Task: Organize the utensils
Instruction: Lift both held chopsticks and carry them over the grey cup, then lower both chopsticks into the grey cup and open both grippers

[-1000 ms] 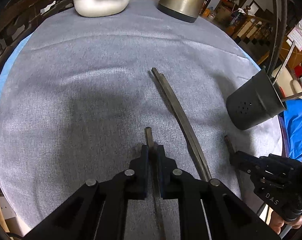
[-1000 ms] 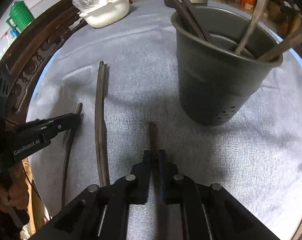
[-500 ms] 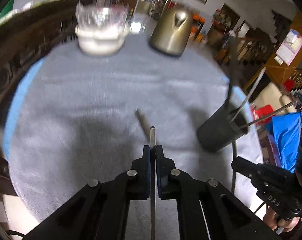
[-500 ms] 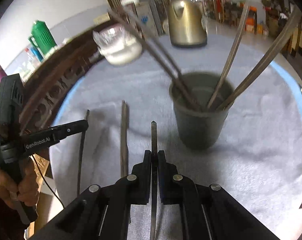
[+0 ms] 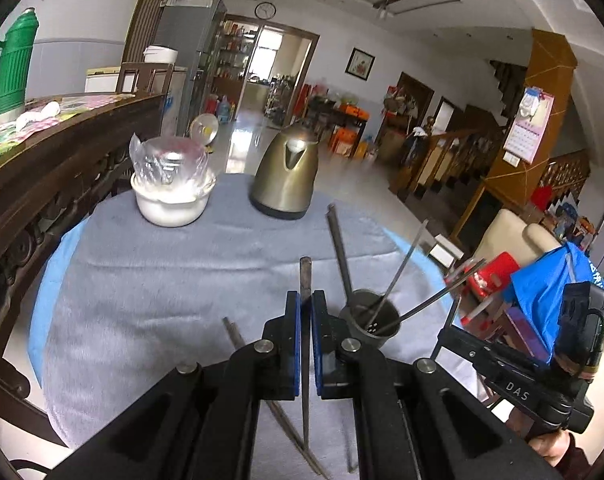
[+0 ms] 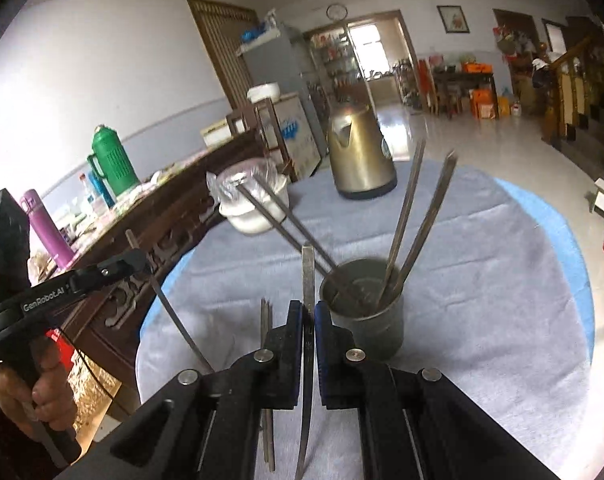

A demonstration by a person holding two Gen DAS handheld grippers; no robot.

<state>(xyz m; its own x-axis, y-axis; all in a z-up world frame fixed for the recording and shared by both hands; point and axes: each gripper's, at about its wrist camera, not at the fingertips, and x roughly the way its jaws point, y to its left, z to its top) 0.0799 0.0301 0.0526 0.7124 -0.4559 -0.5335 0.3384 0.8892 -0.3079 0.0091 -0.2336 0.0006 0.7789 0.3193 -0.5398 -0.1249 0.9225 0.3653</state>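
Observation:
In the left wrist view my left gripper (image 5: 305, 300) is shut on a dark metal chopstick (image 5: 305, 276) that sticks up past its fingertips, lifted above the grey tablecloth. My right gripper (image 6: 309, 308) grips another chopstick (image 6: 308, 268) the same way. The dark utensil cup (image 5: 369, 322) (image 6: 363, 320) stands just right of both grippers, with several chopsticks leaning out of it. A pair of chopsticks (image 5: 238, 338) (image 6: 266, 320) lies on the cloth. Each view shows the other gripper: the right one (image 5: 445, 334) at the right, the left one (image 6: 136, 258) at the left with its chopstick (image 6: 174, 316).
A brass-coloured kettle (image 5: 286, 176) (image 6: 359, 156) and a white bowl covered in plastic (image 5: 172, 196) (image 6: 258, 204) stand at the far side of the round table (image 5: 142, 280). A carved wooden bench back (image 5: 42, 184) runs along the left. A hand (image 6: 26, 396) holds the left gripper's handle.
Both grippers have risen from the cloth, each lifting its chopstick, and tilted up so the room shows. The pair of chopsticks stayed on the table.

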